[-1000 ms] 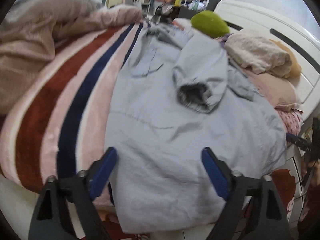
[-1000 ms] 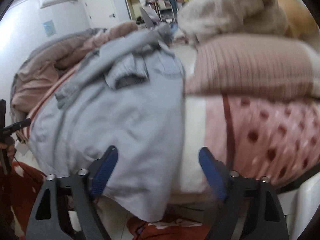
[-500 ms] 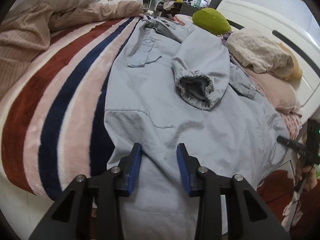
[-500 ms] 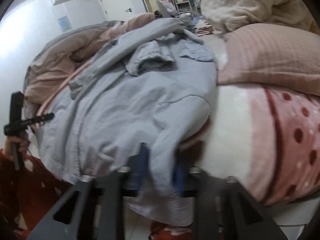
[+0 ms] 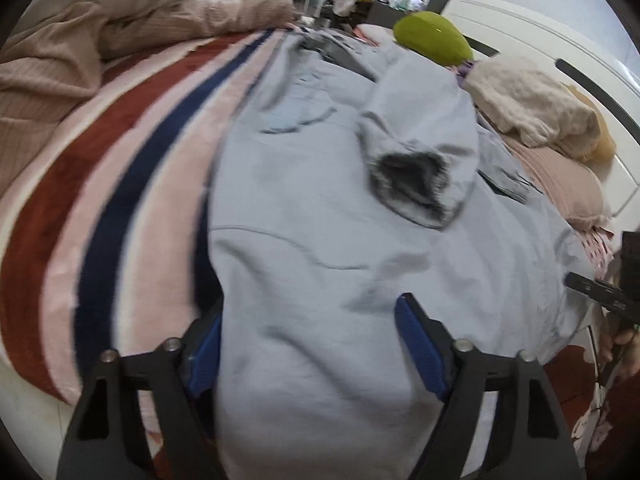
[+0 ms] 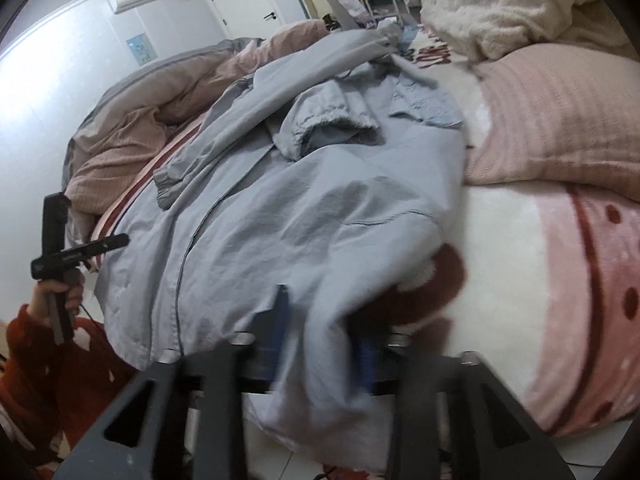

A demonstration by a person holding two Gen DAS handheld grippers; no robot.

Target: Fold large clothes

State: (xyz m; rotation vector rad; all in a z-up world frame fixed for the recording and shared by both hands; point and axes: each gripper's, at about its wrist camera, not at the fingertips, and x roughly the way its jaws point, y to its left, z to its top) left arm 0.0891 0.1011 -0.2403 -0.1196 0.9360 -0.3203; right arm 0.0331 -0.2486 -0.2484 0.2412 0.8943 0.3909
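Grey jacket [image 5: 320,248] lay spread on the striped bed [image 5: 120,184].
Left tool [image 5: 308,344] stood wide around its hem; right tool [image 6: 320,332] was clamped narrow on a hem corner.

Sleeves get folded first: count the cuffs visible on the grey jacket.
2. A folded-over cuff lies on the chest of the grey jacket; the other cuff rests at its left edge, by the striped blanket.
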